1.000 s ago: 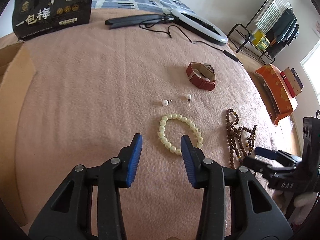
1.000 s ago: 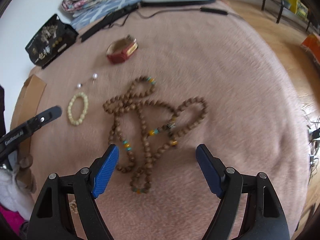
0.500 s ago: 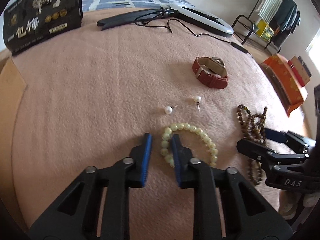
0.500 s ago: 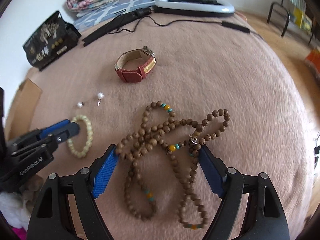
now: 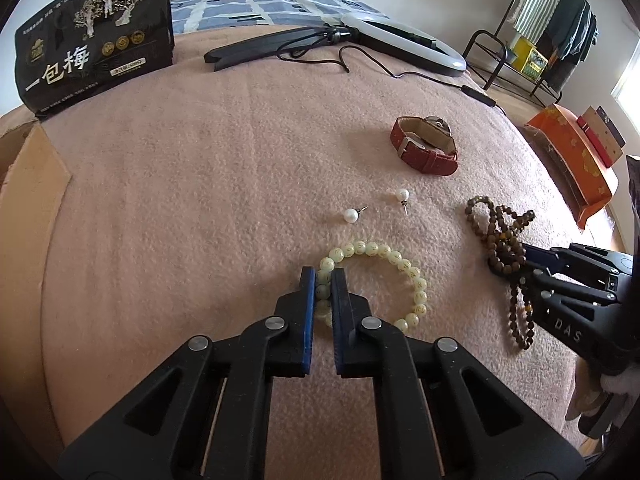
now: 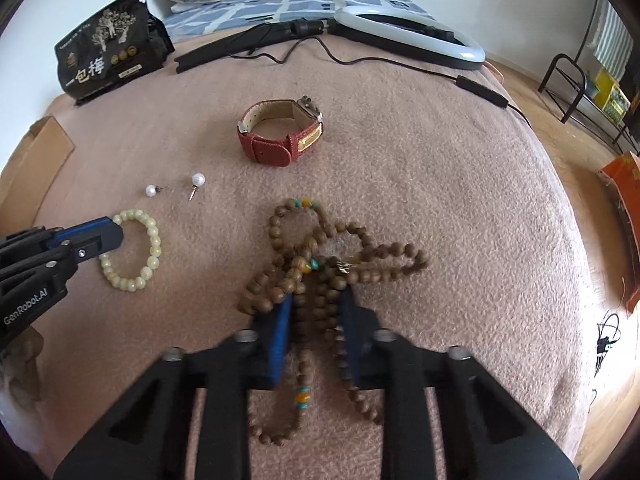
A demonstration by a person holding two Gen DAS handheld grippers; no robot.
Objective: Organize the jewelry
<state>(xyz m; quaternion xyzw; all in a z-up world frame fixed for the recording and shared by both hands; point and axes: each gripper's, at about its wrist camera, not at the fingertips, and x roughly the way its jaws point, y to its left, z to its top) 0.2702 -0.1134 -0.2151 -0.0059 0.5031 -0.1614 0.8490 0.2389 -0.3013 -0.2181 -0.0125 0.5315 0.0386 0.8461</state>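
A pale yellow bead bracelet (image 5: pixel 400 260) lies on the pink blanket (image 5: pixel 180 208). My left gripper (image 5: pixel 323 274) is shut on its left side, with beads pinched between the blue pads. In the right wrist view the same gripper (image 6: pixel 116 232) grips the bracelet (image 6: pixel 154 248) from the left. A long wooden bead necklace (image 6: pixel 288 224) lies tangled in the middle. My right gripper (image 6: pixel 316 298) is closing, with its jaws pressing on several bunched strands. Two pearl earrings (image 5: pixel 351 215) (image 5: pixel 402 194) and a red-strapped watch (image 5: pixel 424 156) lie beyond.
A black printed bag (image 5: pixel 92 48) stands at the back left. A ring light (image 5: pixel 400 36) lies at the back edge with its stand and cable. A cardboard flap (image 5: pixel 28 184) borders the left side. An orange box (image 5: pixel 572 160) sits off the right edge.
The left jaws closed onto the bracelet's left side. The right gripper slid forward over the wooden necklace, and its jaws drew in from wide open, bunching the strands between them.
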